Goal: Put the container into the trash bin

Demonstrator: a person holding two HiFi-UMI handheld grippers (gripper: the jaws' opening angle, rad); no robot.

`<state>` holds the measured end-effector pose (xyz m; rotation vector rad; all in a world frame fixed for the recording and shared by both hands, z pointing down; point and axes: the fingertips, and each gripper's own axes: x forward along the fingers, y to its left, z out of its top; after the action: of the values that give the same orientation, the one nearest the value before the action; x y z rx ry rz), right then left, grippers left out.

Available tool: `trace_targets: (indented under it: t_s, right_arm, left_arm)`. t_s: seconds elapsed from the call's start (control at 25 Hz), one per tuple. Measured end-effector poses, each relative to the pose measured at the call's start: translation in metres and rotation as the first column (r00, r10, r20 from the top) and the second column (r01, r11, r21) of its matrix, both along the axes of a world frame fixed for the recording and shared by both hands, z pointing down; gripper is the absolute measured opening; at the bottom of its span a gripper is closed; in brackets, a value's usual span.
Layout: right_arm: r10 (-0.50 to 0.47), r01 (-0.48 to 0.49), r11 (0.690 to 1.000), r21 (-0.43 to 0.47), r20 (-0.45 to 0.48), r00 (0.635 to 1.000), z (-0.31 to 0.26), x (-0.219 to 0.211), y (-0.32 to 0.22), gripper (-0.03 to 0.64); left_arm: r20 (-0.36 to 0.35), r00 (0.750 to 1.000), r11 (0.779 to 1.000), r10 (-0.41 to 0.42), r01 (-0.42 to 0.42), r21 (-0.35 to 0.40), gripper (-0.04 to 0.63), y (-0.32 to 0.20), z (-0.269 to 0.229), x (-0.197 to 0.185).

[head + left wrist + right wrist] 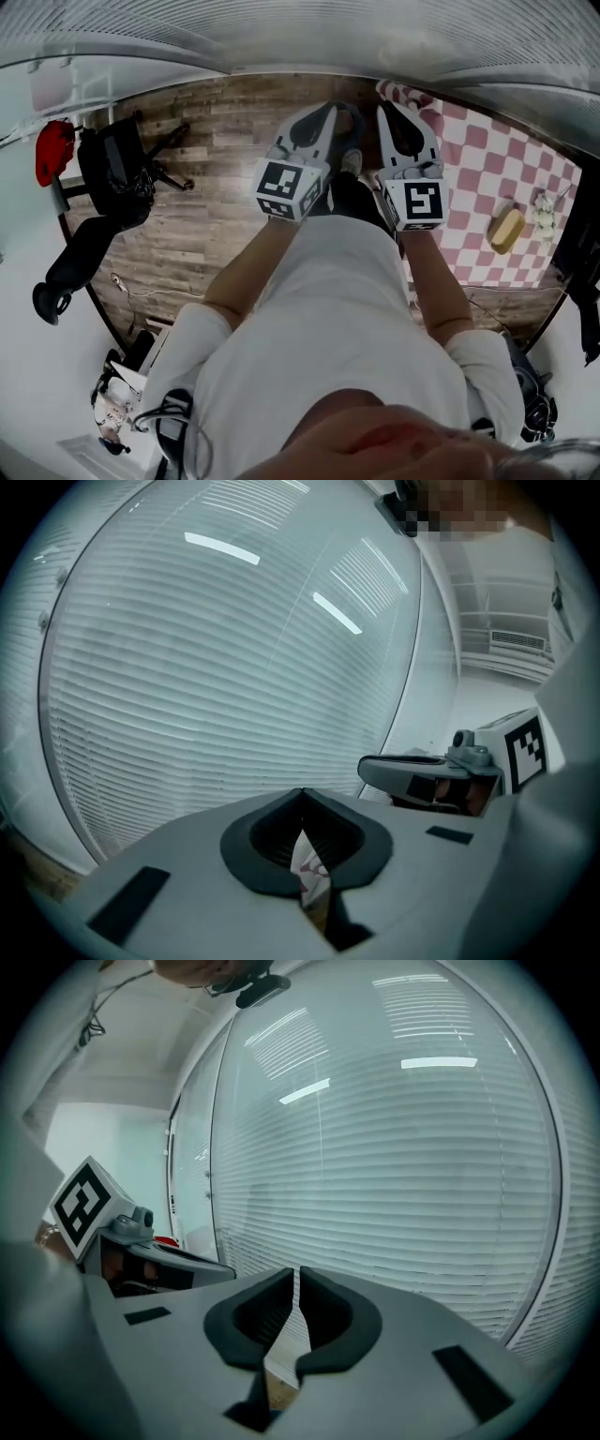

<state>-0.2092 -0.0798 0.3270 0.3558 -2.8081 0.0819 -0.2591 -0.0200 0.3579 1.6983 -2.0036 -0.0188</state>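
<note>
Two grippers held up over the wood floor, neither carrying anything.
On the left gripper the fingers are pressed together at the tips; on the right gripper the fingers stand almost together, with a thin empty slit between them. Both face white blinds. One yellowish container lies on the checked table at the person's right, well apart from both grippers.

Floor: wood planks, matt, grainy. Check cloth: pink/white fabric, matt. Smooth matt grey plastic w/ no gloss: left gripper & right gripper; fingers' pads black, ribbed, rubbery-looking. Blinds: smooth white slats, slight sheen. Shirt: white cloth.
</note>
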Motion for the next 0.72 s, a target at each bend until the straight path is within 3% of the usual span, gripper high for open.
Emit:
trace_targets:
  t_s: [0.72]
  right_arm:
    - [-0.091,0.09,0.996,0.013,0.159,0.983,-0.129,0.008,0.009,0.035]
  left_arm:
    - [0.1,0.988,0.972,0.118,-0.135,0.193,0.032,-0.008,-0.14,0.021]
